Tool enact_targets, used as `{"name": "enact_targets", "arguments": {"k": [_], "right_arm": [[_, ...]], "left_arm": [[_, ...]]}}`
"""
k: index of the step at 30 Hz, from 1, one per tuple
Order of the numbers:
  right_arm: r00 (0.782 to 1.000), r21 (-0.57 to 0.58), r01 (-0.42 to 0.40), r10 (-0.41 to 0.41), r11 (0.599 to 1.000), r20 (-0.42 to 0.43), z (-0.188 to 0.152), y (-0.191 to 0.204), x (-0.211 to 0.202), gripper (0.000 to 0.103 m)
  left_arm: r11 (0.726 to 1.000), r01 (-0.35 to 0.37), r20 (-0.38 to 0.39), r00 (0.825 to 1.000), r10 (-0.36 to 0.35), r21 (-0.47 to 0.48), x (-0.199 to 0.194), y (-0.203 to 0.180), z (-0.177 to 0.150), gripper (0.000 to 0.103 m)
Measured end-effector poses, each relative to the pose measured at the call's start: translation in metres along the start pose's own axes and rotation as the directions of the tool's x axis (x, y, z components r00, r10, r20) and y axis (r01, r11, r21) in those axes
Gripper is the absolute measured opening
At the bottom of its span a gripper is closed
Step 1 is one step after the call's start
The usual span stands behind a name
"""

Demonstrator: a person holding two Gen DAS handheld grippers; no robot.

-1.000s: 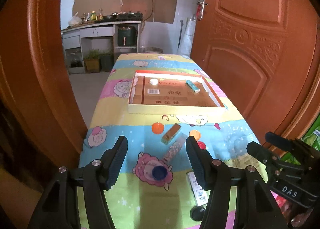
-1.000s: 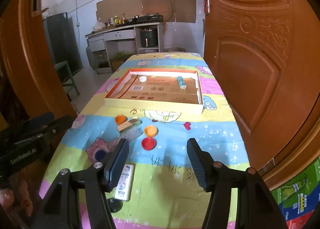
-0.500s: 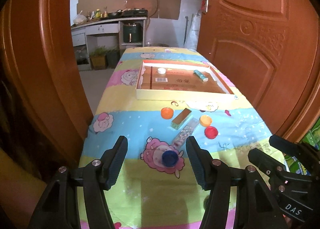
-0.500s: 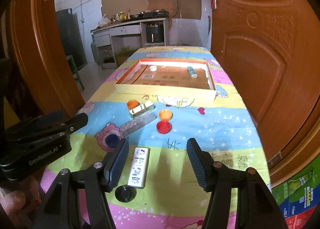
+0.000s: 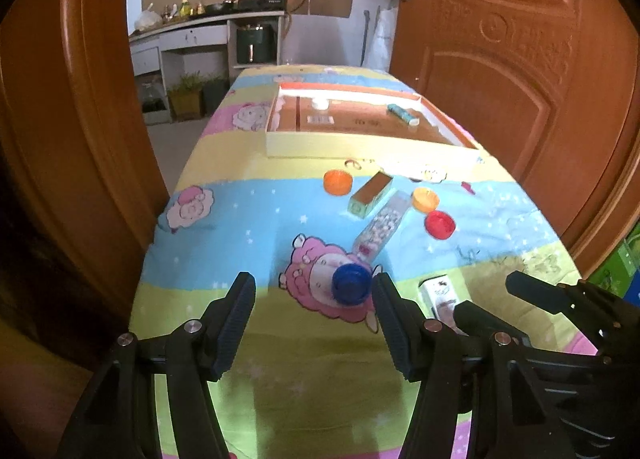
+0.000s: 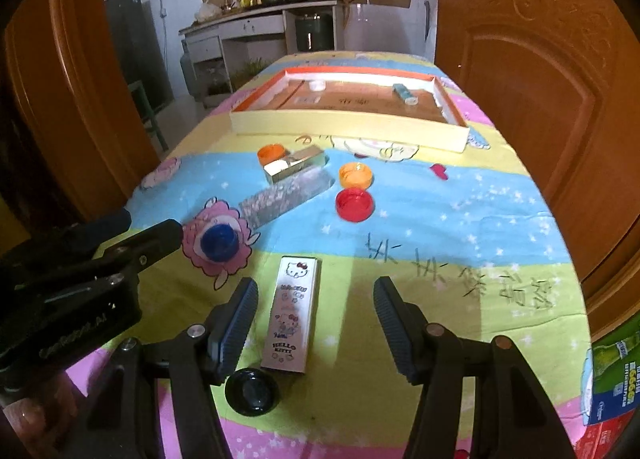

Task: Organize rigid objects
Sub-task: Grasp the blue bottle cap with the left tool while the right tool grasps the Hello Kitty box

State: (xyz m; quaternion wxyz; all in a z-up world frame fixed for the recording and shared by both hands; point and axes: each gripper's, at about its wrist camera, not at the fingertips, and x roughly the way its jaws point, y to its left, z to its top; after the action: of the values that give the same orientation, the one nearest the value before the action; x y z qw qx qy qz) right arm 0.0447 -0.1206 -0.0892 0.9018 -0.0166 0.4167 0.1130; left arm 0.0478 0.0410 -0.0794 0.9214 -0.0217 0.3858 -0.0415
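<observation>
A shallow cardboard box [image 5: 372, 147] [image 6: 348, 133] sits mid-table holding a white cap [image 5: 320, 103] and a teal tube [image 5: 402, 113]. In front lie two orange caps [image 5: 338, 182] [image 5: 425, 199], a red cap [image 5: 439, 224] [image 6: 354, 204], a gold box [image 5: 370, 193] [image 6: 294, 164], a clear tube [image 5: 382, 225] [image 6: 286, 197], a blue cap [image 5: 352, 283] [image 6: 219, 242], a Hello Kitty tin [image 6: 291, 313] and a black cap [image 6: 252, 391]. My left gripper [image 5: 314, 323] is open, just behind the blue cap. My right gripper [image 6: 316, 327] is open above the tin.
The table wears a colourful cartoon cloth [image 5: 240, 219]. Brown wooden doors stand on the left [image 5: 80, 119] and on the right [image 5: 520, 59]. A kitchen counter [image 5: 208, 25] is at the back. The right gripper shows in the left wrist view [image 5: 560, 307].
Both grippers have pulled back toward the near end of the table and tilted down. The blue cap now lies between the left fingertips, and the tin lies between the right fingers.
</observation>
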Motion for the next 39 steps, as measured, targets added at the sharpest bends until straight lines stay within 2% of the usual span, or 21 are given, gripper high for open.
{"name": "enact_targets", "arguments": {"k": [7,9,10,11,12,22,27,28,30,39], "right_arm": [[0.999,-0.023,0.013,-0.014,1.0,-0.036,-0.004,0.009,0.019,0.058],[0.999,-0.029,0.017,-0.018,0.999,-0.048,-0.005,0.009,0.024,0.048],[0.998,-0.03,0.009,-0.01,1.0,-0.058,-0.006,0.009,0.026,0.035],[0.998,-0.029,0.006,-0.007,1.0,-0.063,-0.006,0.009,0.028,0.029],[0.998,-0.038,0.019,-0.021,0.999,-0.053,-0.006,0.01,0.027,0.028],[0.998,-0.054,0.019,-0.022,0.998,-0.055,-0.004,0.003,0.029,0.028],[0.998,-0.056,0.012,-0.015,0.998,-0.055,-0.003,0.002,0.029,0.028],[0.998,-0.056,0.011,-0.014,0.998,-0.055,-0.003,0.002,0.029,0.028],[0.998,-0.054,0.01,-0.013,0.998,-0.055,-0.003,0.001,0.029,0.028],[0.999,-0.043,0.015,-0.017,0.999,-0.045,-0.002,-0.003,0.026,0.028]], "left_arm": [[1.0,0.019,-0.014,1.0,-0.019,0.017,0.009,0.0,-0.003,0.062],[0.999,0.025,-0.021,0.999,-0.025,0.02,0.012,-0.001,-0.003,0.062],[0.999,0.029,-0.025,0.999,-0.028,0.021,0.014,-0.002,-0.002,0.062],[0.999,0.032,-0.029,0.999,-0.031,0.022,0.016,-0.002,-0.003,0.062],[0.999,0.035,-0.036,0.999,-0.035,0.023,0.02,-0.004,-0.003,0.062],[0.997,0.08,-0.09,0.993,-0.078,0.022,0.05,-0.013,-0.003,0.062],[0.997,0.068,-0.084,0.994,-0.065,0.037,0.057,-0.017,-0.001,0.061],[0.997,0.067,-0.079,0.995,-0.064,0.039,0.058,-0.017,-0.001,0.058],[0.998,0.04,-0.073,0.997,-0.036,0.048,0.059,-0.017,-0.002,0.033],[0.998,0.054,-0.074,0.996,-0.052,0.02,0.056,-0.01,0.0,0.031]]}}
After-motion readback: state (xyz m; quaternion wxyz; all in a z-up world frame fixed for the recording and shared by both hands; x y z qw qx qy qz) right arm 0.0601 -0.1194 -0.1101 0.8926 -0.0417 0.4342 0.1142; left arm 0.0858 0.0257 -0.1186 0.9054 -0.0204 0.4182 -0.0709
